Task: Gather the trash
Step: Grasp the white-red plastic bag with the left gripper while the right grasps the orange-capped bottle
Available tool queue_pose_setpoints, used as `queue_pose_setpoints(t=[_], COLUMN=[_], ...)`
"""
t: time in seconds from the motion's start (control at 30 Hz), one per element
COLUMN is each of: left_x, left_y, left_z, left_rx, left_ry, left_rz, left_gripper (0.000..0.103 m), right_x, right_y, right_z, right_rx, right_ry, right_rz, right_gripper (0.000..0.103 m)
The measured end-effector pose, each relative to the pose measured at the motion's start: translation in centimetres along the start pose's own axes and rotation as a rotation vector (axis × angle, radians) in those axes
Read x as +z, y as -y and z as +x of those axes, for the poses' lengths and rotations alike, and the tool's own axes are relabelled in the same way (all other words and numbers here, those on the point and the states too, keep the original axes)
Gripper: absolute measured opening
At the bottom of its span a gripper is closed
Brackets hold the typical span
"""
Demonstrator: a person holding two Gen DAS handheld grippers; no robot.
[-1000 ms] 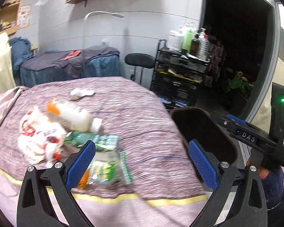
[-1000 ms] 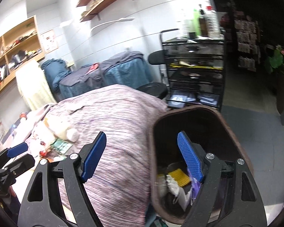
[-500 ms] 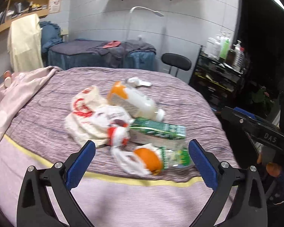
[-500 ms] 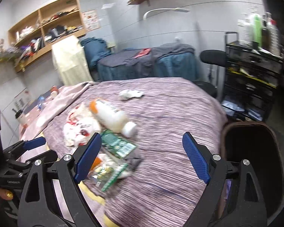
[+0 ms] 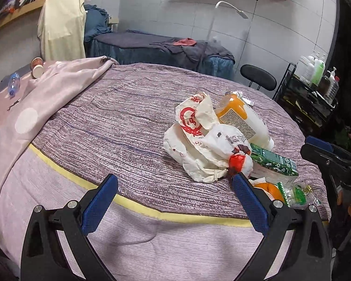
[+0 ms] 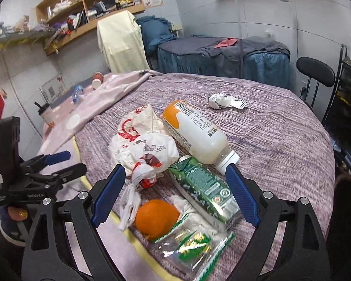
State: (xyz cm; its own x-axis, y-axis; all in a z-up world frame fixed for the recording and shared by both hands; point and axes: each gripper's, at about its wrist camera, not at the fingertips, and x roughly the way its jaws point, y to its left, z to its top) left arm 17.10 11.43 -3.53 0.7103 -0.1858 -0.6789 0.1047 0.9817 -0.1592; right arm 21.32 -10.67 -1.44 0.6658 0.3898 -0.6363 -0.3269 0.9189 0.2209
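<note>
A heap of trash lies on the purple bed cover (image 6: 280, 126): a crumpled white plastic bag with red print (image 6: 140, 145) (image 5: 199, 140), a lying orange-and-white bottle (image 6: 194, 131) (image 5: 243, 121), a green carton (image 6: 203, 187) (image 5: 273, 161), an orange (image 6: 156, 217) in a clear green wrapper (image 6: 189, 245), and a crumpled paper (image 6: 222, 100) farther back. My right gripper (image 6: 175, 194) is open and empty, just above the carton and bag. My left gripper (image 5: 173, 201) is open and empty at the bed's near edge, left of the heap.
A pink blanket (image 5: 35, 103) covers the bed's left side, with a paper cup (image 5: 36, 66) and a plastic bottle (image 5: 12, 85) beyond it. A black stool (image 6: 316, 70) and a black rack with bottles (image 5: 311, 93) stand at the right. A second bed (image 6: 222, 56) is behind.
Both grippers have swung left, away from the dark bin and onto the trash heap. The right gripper has come close over the heap. Both stay open.
</note>
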Motion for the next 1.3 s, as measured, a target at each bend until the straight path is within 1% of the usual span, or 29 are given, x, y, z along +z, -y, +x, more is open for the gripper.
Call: queue_pose_setpoints(t=[0.27,0.37,0.4,0.47,0.57,0.63,0.7,0.73,0.77,0.8,0.83,0.87,0.9,0.97,1.07,1.17,1.3], left_x=[1.9,2.6,2.7,3.1,3.5,3.7,3.8,3.9,3.9,4.0,4.0,4.0,4.0,4.1,4.5,5.2,6.3], left_y=[-0.5,-0.6,-0.7,-0.8,-0.9,-0.5,-0.2,-0.1,-0.1,-0.1,-0.2,-0.3,-0.4,-0.7,-1.0,-0.9,-0.7], left_z=[3.6,5.6,6.3,7.5,8.7,9.1,9.2,9.2,9.2,9.2,9.0,8.6,8.2,7.0,4.6,2.1,-0.4], left_rx=[-0.042,-0.066,-0.071,-0.085,-0.111,-0.111,-0.109,-0.110,-0.123,-0.144,-0.167,-0.176,-0.174,-0.168,-0.161,-0.113,-0.119], left_ry=[-0.053,-0.101,-0.119,-0.163,-0.196,-0.200,-0.196,-0.192,-0.191,-0.191,-0.186,-0.172,-0.157,-0.116,-0.051,0.033,0.100], left_rz=[-0.026,-0.031,-0.035,-0.047,-0.051,-0.038,-0.026,-0.026,-0.031,-0.041,-0.059,-0.072,-0.078,-0.091,-0.108,-0.103,-0.108], left_gripper=[0.095,0.090,0.085,0.078,0.073,0.065,0.049,0.043,0.028,0.016,0.013,0.010,0.008,0.006,0.005,0.005,0.005], right_x=[3.2,4.5,4.8,5.3,5.7,5.9,5.8,5.7,5.7,5.6,5.6,5.6,5.6,5.6,5.7,5.8,6.0], right_y=[0.7,1.4,1.6,2.0,2.2,2.1,2.0,1.9,1.8,1.7,1.6,1.7,1.9,2.2,2.8,3.0,3.2], right_z=[4.2,6.3,7.3,8.8,11.2,12.8,13.9,14.5,14.8,14.9,14.8,14.6,14.2,13.2,11.2,8.8,5.3], right_rx=[-0.050,-0.054,-0.056,-0.067,-0.058,-0.063,-0.051,-0.056,-0.063,-0.066,-0.063,-0.053,-0.045,-0.052,-0.053,-0.065,-0.045], right_ry=[-0.076,-0.126,-0.151,-0.180,-0.226,-0.250,-0.274,-0.283,-0.280,-0.276,-0.268,-0.259,-0.244,-0.215,-0.160,-0.101,-0.014], right_rz=[-0.085,-0.127,-0.149,-0.181,-0.241,-0.282,-0.302,-0.318,-0.331,-0.341,-0.342,-0.331,-0.314,-0.291,-0.239,-0.218,-0.167], right_gripper=[0.086,0.084,0.080,0.077,0.076,0.076,0.072,0.070,0.067,0.066,0.065,0.065,0.065,0.064,0.064,0.064,0.064])
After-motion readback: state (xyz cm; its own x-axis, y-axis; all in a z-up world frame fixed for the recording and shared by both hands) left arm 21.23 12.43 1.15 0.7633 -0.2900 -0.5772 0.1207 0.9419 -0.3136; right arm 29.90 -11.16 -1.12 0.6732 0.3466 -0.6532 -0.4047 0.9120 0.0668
